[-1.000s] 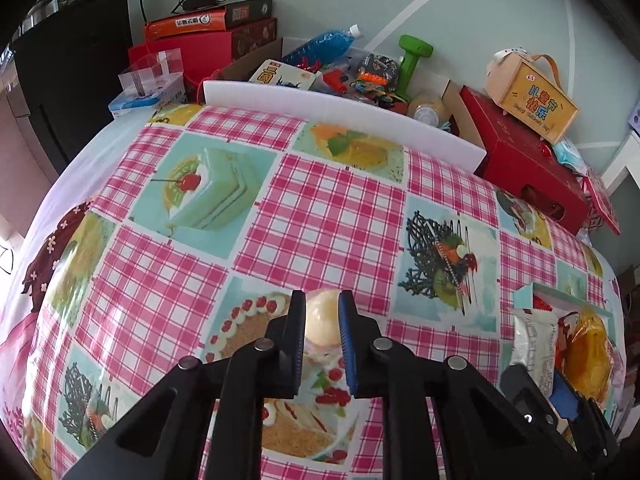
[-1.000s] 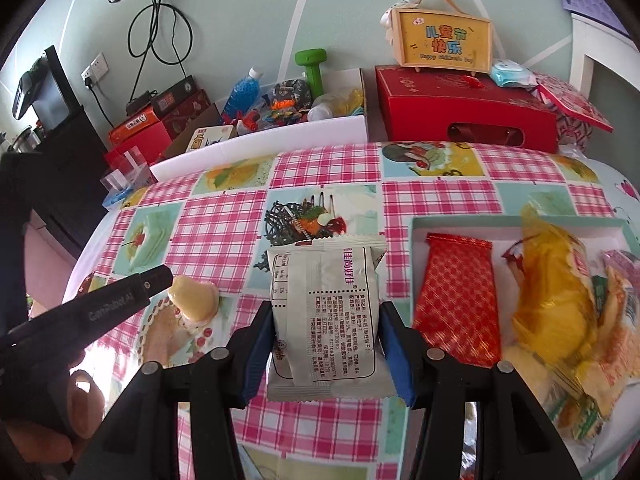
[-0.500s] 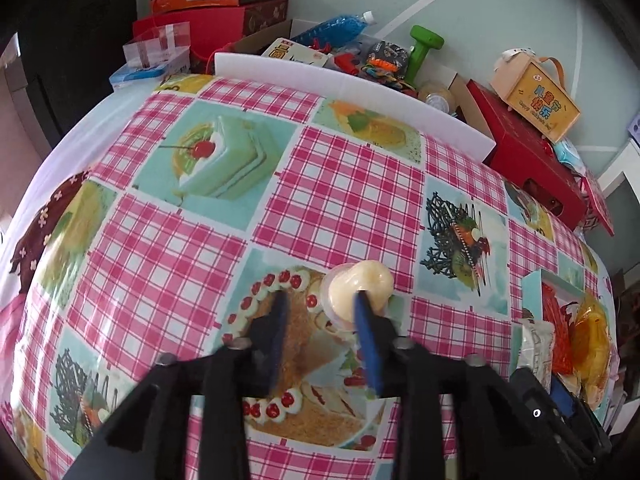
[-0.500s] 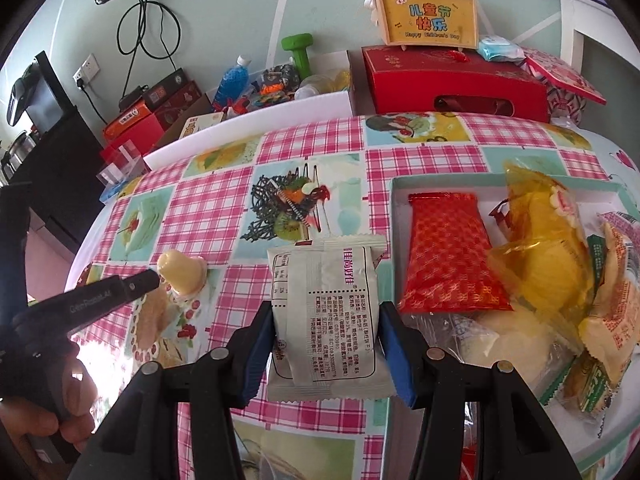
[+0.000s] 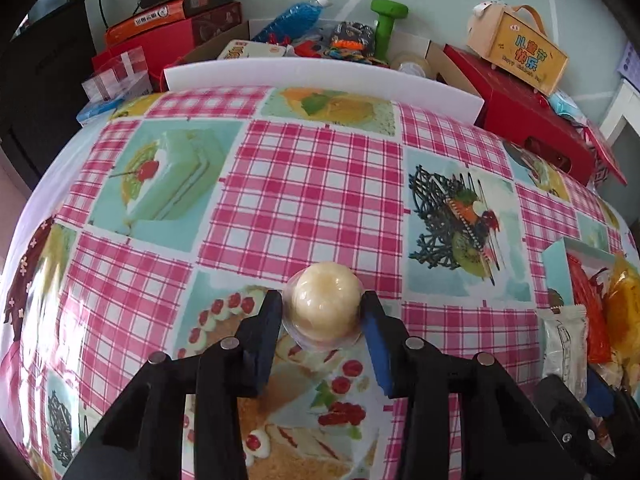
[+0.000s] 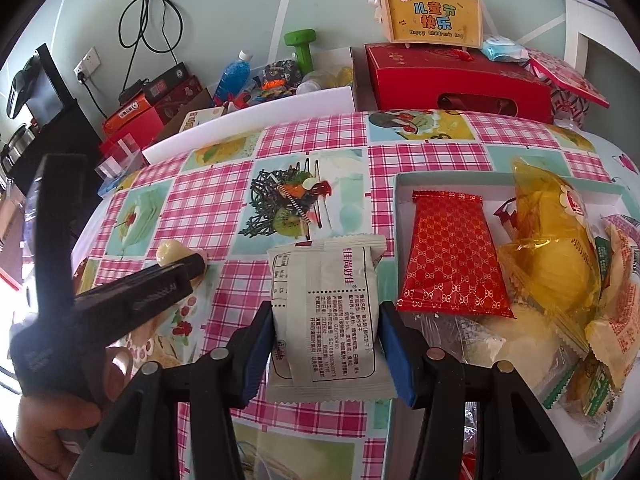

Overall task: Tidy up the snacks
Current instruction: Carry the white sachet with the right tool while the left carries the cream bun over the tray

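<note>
A cream dome-shaped jelly cup [image 5: 322, 308] in clear plastic stands on the checked tablecloth [image 5: 304, 200]. My left gripper [image 5: 320, 300] straddles it, its jaws closing, with both pads touching the cup's sides. In the right wrist view the left gripper [image 6: 192, 266] shows side-on with the jelly cup [image 6: 170, 251] at its tip. My right gripper [image 6: 326, 312] is shut on a white snack packet [image 6: 324, 320], held above the table beside the pale box [image 6: 400, 184]. That box holds a red packet [image 6: 452, 256], a yellow bag [image 6: 552, 248] and several small snacks.
A white board [image 5: 320, 76] edges the table's far side, with a carton of clutter, a green dumbbell [image 5: 386, 20] and a blue bottle [image 5: 288, 20] behind it. Red gift boxes [image 6: 452, 80] and a yellow carry box [image 6: 432, 16] stand at the far right. A hand [image 6: 52, 420] grips the left tool.
My left gripper let go of the jelly cup, opened, sank lower and came together again around the cup's sides. My right gripper kept its hold on the white packet.
</note>
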The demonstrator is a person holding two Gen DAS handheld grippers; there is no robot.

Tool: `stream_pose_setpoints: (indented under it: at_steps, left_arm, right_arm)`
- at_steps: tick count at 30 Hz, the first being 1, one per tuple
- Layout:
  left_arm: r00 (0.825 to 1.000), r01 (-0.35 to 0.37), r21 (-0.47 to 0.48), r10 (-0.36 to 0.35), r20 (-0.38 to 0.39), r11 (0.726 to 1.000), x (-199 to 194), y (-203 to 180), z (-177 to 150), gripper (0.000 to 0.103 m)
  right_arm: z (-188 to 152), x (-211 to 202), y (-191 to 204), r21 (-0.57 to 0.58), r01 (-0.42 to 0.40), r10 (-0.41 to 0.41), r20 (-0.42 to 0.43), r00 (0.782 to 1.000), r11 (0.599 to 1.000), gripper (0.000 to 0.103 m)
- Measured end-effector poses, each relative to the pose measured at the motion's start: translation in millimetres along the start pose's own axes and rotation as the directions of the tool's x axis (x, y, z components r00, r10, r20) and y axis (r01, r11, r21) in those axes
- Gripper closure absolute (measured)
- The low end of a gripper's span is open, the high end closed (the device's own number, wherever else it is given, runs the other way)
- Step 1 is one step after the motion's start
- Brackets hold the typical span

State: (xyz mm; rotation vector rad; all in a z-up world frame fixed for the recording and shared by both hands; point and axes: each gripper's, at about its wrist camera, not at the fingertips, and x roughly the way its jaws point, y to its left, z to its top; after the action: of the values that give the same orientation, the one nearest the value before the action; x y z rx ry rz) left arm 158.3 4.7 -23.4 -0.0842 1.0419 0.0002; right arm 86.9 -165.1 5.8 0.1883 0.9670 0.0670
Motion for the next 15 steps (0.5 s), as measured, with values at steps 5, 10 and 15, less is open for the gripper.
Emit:
stream_pose_setpoints:
  at_steps: [5,10,15]
  left_arm:
    - [1.000,0.001,-0.023,0.000,0.005,1.000,-5.6,3.4,-0.3,0.065]
    - [0.999,0.022,-0.049,-0.020,0.032,0.999,-22.8,7.5,-1.5,0.065]
    - [0.994,0.058,-0.042,-0.053,0.099,0.997,-53.4,0.5,3.2,0.065]
  right_arm:
    - [0.1,0.5,0.3,-0.003,0.002,-0.002,0.000,1.000,1.000,0.048]
    - [1.6,-6.3,1.6,-0.001,-0.019,0.019,0.015,1.000,1.000,0.048]
    - [7.7,-27.5,4.8,-0.006,-0.045,0.045,0.072,0.996,0.999,0.048]
